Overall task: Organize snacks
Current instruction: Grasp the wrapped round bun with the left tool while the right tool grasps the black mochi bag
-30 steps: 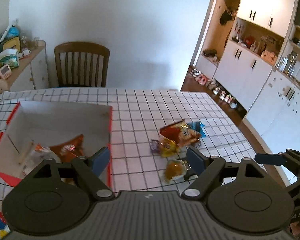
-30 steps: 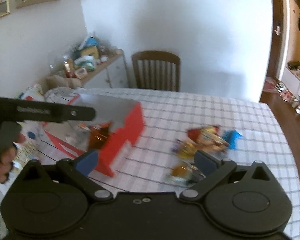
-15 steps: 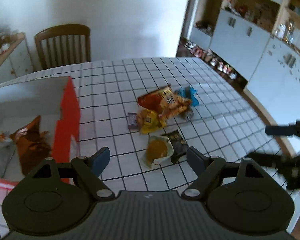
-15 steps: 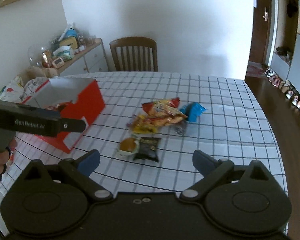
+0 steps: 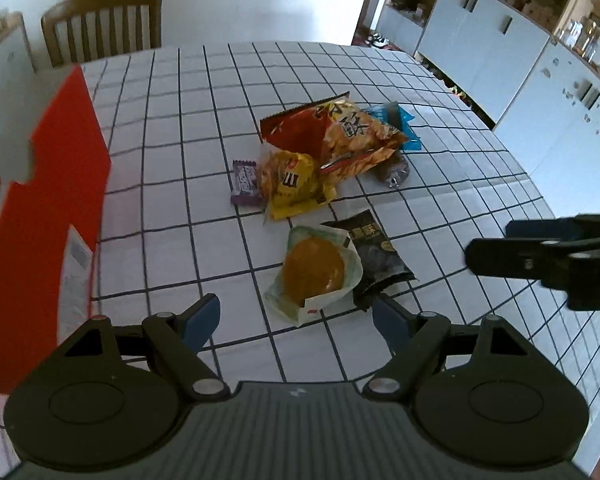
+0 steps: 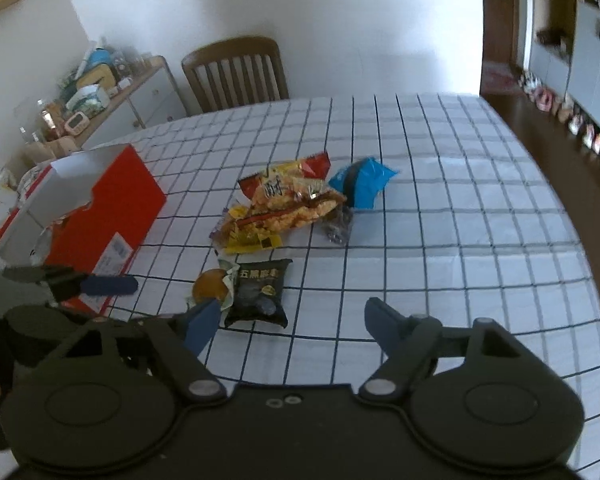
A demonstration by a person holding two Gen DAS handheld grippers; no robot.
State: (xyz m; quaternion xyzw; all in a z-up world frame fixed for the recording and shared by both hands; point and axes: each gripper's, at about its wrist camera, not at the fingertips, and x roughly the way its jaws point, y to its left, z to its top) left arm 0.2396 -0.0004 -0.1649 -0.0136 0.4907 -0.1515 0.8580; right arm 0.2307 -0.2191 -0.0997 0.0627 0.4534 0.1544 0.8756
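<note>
A pile of snacks lies on the checked tablecloth: a wrapped bun (image 5: 314, 274) (image 6: 210, 286), a black packet (image 5: 374, 258) (image 6: 258, 294), a yellow bag (image 5: 294, 184), an orange-red chip bag (image 5: 340, 136) (image 6: 292, 198), a blue packet (image 5: 396, 124) (image 6: 360, 186) and a small purple packet (image 5: 245, 182). A red open box (image 5: 48, 208) (image 6: 96, 220) stands to the left. My left gripper (image 5: 296, 318) is open, just short of the bun. My right gripper (image 6: 290, 320) is open, near the black packet.
A wooden chair (image 6: 236, 74) stands at the table's far side. A cluttered sideboard (image 6: 112, 96) is at the back left. White cabinets (image 5: 500, 44) line the right wall. The table's right edge (image 6: 572, 216) curves nearby.
Both grippers have moved closer to the snack pile and lower. The left view has swung right, away from the box's inside. Both stay open and empty.
</note>
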